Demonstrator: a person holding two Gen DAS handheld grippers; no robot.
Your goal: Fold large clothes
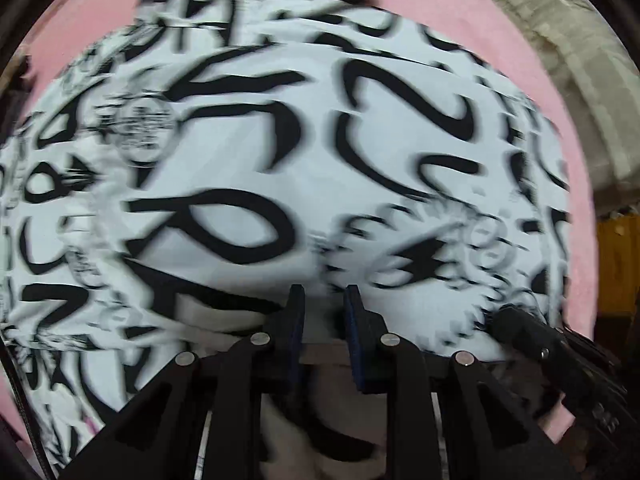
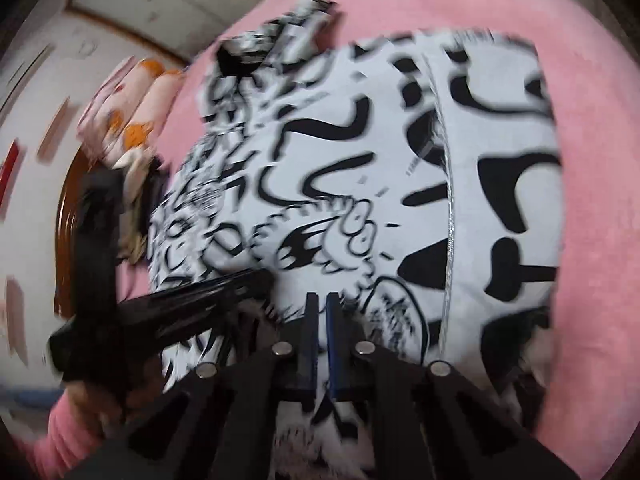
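A white garment with bold black graffiti print (image 1: 304, 152) lies spread on a pink bedcover (image 1: 460, 4). My left gripper (image 1: 325, 300) points down at its near edge, jaws a narrow way apart with white cloth pinched between them. The right gripper's black finger (image 1: 520, 326) lies on the cloth at the lower right. In the right wrist view the same garment (image 2: 360, 160) shows a silver zip line (image 2: 450, 200). My right gripper (image 2: 322, 306) has its jaws almost together on the garment's near edge. The left gripper's finger (image 2: 224, 288) slants in just beside it.
Pink bedcover (image 2: 592, 240) surrounds the garment. A pink-and-orange patterned bundle (image 2: 132, 112) and a dark wooden bed end (image 2: 66, 220) are at the left, with a pale wall (image 2: 36, 92) behind. A beige wall (image 1: 568, 52) and something yellow (image 1: 618, 264) are at the right.
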